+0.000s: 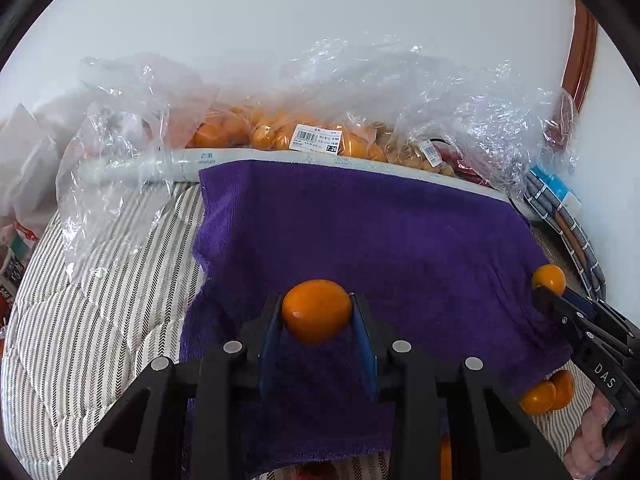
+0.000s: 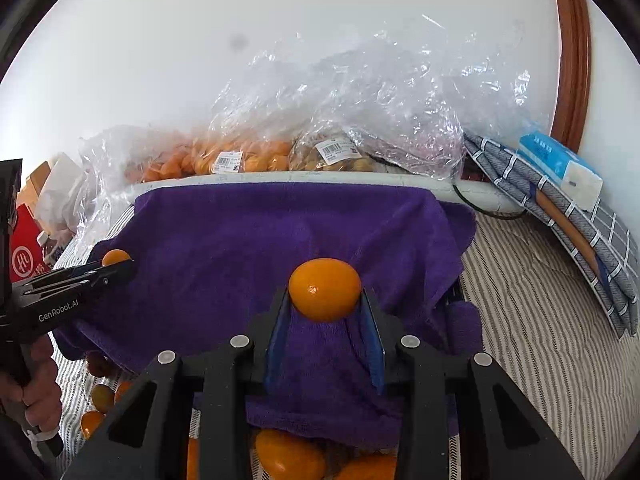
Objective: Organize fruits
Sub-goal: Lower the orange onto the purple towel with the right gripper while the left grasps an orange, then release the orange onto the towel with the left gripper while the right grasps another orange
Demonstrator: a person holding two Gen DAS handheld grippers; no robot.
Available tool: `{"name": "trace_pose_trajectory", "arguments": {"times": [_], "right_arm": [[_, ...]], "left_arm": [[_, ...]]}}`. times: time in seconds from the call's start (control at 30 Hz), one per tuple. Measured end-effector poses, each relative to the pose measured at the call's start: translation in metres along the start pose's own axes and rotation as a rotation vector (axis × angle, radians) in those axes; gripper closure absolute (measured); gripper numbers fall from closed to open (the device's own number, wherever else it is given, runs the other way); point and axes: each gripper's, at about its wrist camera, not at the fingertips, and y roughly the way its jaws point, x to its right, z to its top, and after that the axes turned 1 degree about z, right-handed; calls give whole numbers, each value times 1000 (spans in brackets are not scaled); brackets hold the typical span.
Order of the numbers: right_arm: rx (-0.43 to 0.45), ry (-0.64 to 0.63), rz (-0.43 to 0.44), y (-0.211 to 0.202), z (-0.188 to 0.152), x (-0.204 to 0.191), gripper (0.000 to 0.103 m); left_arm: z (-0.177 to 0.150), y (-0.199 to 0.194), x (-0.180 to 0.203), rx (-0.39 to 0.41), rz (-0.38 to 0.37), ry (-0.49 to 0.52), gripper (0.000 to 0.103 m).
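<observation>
My left gripper (image 1: 317, 314) is shut on a small orange kumquat (image 1: 317, 311) and holds it above a purple towel (image 1: 360, 232). My right gripper (image 2: 325, 294) is shut on another kumquat (image 2: 325, 289) above the same towel (image 2: 280, 232). Each gripper shows in the other's view: the right one (image 1: 550, 286) with its fruit at the towel's right edge, the left one (image 2: 116, 262) with its fruit at the towel's left edge. Loose kumquats (image 1: 546, 394) lie at the towel's near edge, and more lie under my right gripper (image 2: 288, 458).
Clear plastic bags (image 1: 280, 132) of orange fruit with price labels lie behind the towel along a white tray rim (image 1: 280, 156) by the wall. A striped quilt (image 2: 540, 340) covers the surface. Folded checked cloth (image 2: 560, 216) and a tissue pack (image 2: 560, 168) lie at the right. A red carton (image 2: 24, 248) stands at the left.
</observation>
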Motion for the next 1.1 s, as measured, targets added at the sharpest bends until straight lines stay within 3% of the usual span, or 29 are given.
{"name": "trace_pose_trajectory", "arguments": {"times": [0.4, 0.8, 0.87, 1.0, 1.1], "right_arm": [[-64, -5, 8, 21, -9, -1, 68], [-67, 3, 4, 23, -12, 1, 67], [-54, 2, 8, 20, -12, 0, 65], [-20, 6, 16, 10, -13, -2, 44], [5, 17, 19, 1, -12, -1, 41]], "left_arm": [[-7, 5, 10, -11, 13, 28, 71], [-6, 10, 10, -21, 58, 42, 70], [-6, 10, 11, -18, 60, 49, 70], [-6, 8, 9, -13, 48, 32, 70], [-6, 4, 8, 3, 43, 26, 69]]}}
